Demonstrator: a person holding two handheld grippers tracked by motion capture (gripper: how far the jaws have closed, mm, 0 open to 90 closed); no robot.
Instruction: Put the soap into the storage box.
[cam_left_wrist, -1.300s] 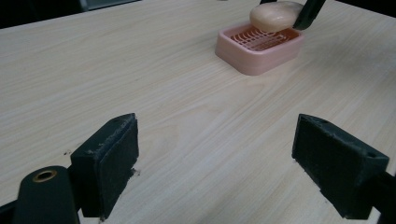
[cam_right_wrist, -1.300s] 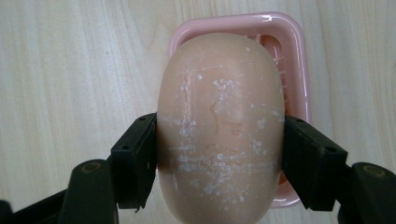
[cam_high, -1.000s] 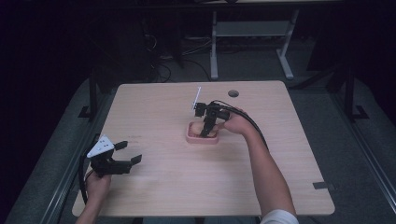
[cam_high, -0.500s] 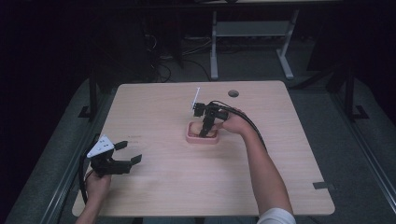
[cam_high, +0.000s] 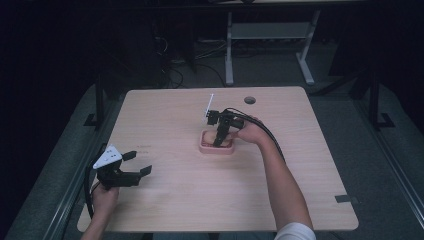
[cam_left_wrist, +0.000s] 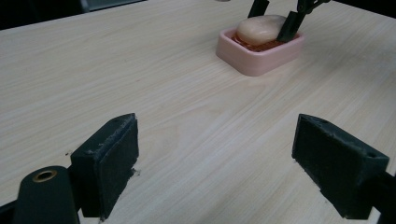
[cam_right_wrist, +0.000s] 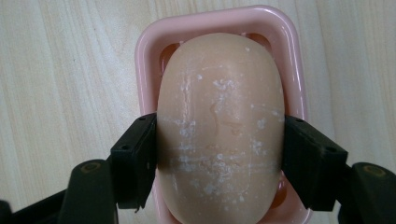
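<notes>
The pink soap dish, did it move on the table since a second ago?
No. The pink soap dish sits in the same spot below the table's round hole, with the right hand-held gripper over the soap.

In the right gripper view we lose the near end of the pale beige oval soap bar (cam_right_wrist: 219, 135) at the bottom edge, below the jaws. The soap covers most of the pink plastic soap dish (cam_right_wrist: 144, 42); beyond the jaws we see just its rim and slivers of its floor. Whether the right gripper (cam_right_wrist: 219, 161) pads actually press the soap or just touch its sides, we can't tell.

In the left gripper view the left gripper (cam_left_wrist: 233, 163) jaw on the right side runs off the frame corner, and far ahead of the jaws the other gripper's black fingers (cam_left_wrist: 288, 25) are cut by the top edge.

In the high view the soap is too small to make out.
</notes>
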